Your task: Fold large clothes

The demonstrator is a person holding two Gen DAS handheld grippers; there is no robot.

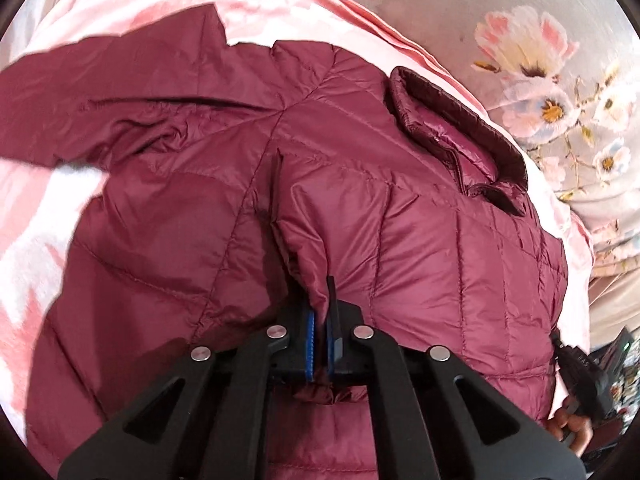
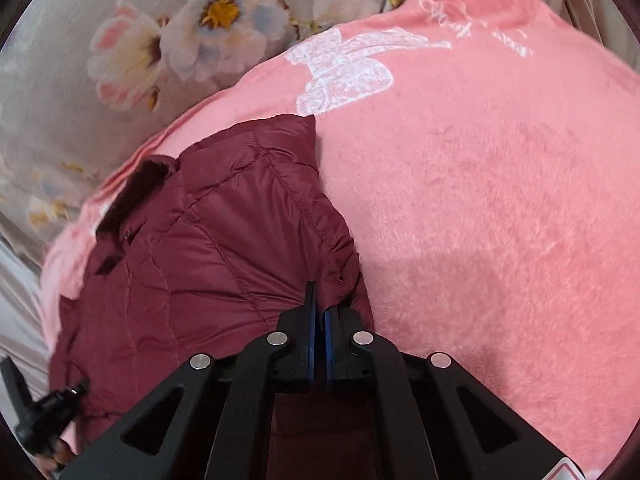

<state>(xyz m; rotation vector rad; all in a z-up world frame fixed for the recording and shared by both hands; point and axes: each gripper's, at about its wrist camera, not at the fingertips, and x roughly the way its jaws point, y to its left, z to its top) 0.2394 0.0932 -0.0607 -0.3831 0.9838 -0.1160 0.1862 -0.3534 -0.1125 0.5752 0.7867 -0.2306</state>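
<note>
A maroon quilted puffer jacket [image 1: 400, 216] lies spread on a pink blanket, collar [image 1: 460, 128] toward the upper right and one sleeve [image 1: 100, 92] stretched to the left. My left gripper [image 1: 320, 312] is shut on a raised fold of the jacket near the sleeve seam. In the right wrist view the jacket [image 2: 208, 248] fills the lower left. My right gripper [image 2: 320, 308] is shut on a bunched edge of it, where it meets the blanket. The right gripper [image 1: 576, 364] also shows at the jacket's right edge in the left wrist view, with a hand [image 1: 568, 424] below it.
The pink fleece blanket [image 2: 480, 200] with white butterfly prints covers the surface under the jacket. Beyond it lies grey bedding with a flower print [image 1: 540, 60]. A black gripper part [image 2: 40, 408] shows at the lower left of the right wrist view.
</note>
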